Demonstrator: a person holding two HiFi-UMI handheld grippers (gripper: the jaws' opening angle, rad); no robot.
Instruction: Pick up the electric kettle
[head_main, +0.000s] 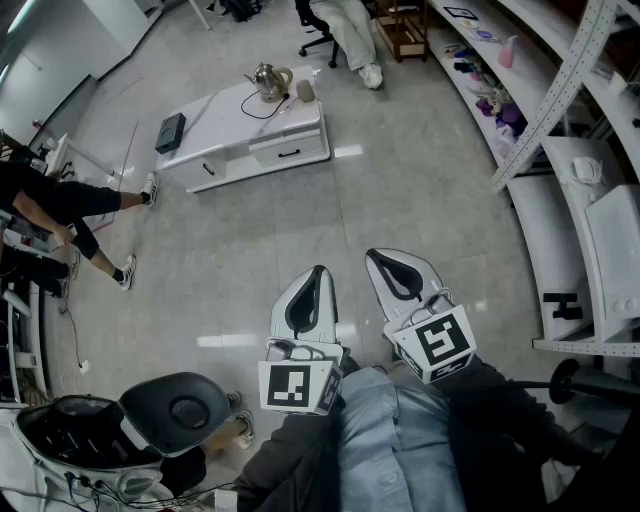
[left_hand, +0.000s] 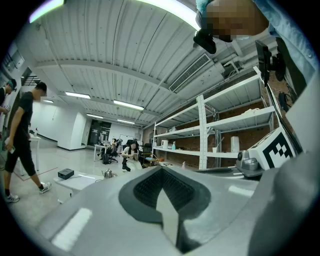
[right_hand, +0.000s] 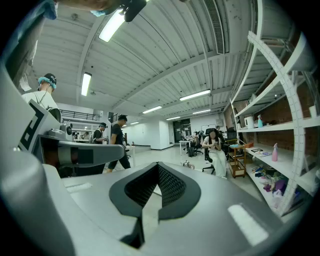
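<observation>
The electric kettle (head_main: 268, 80), shiny metal with a tan handle, stands at the far end of a low white table (head_main: 235, 135) well ahead of me across the floor. It shows small in the left gripper view (left_hand: 107, 173) and in the right gripper view (right_hand: 187, 164). My left gripper (head_main: 319, 270) and right gripper (head_main: 373, 255) hang side by side close to my body, far from the table. Both point toward the kettle. Each has its jaws together with nothing between them.
A black box (head_main: 170, 132), a cord and a small grey object (head_main: 305, 91) share the table. A person (head_main: 70, 205) walks at the left; another sits on a chair (head_main: 350, 30) behind the table. White shelving (head_main: 565, 130) lines the right. A black seat (head_main: 180, 410) is near my feet.
</observation>
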